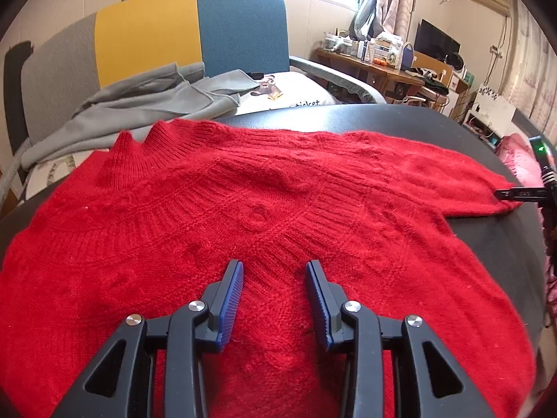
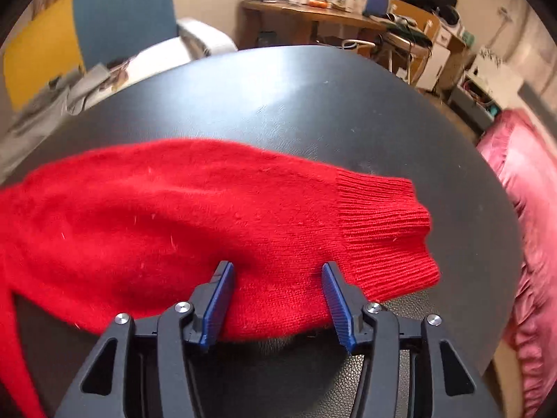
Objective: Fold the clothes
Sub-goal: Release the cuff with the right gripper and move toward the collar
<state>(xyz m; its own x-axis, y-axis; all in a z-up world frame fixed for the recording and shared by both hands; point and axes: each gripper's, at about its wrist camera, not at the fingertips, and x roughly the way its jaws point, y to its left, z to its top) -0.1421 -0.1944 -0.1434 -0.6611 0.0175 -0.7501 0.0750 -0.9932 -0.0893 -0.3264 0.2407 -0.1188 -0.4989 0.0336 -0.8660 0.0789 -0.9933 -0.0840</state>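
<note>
Red knit sweater [image 1: 264,216] lies spread flat on the black tabletop [image 2: 313,104]. Left wrist view alone shows its ribbed collar [image 1: 153,149] and yoke (grey garment [image 1: 139,104] behind on the chair). Right wrist view alone shows the sleeve's ribbed cuff [image 2: 383,230]. Left gripper [image 1: 275,271] hangs jaws apart over the chest, nothing between. Right gripper [image 2: 276,271] straddles the sleeve beside the cuff, jaws apart, pads not squeezing it.

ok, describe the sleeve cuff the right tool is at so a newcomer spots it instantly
Start at the dark round table, where a red knit sweater lies spread flat. Follow its one outstretched sleeve away from the body to the free end. The cuff is the tight ribbed band there, unlike the fuzzy smooth knit beside it, just right of the open right tool.
</note>
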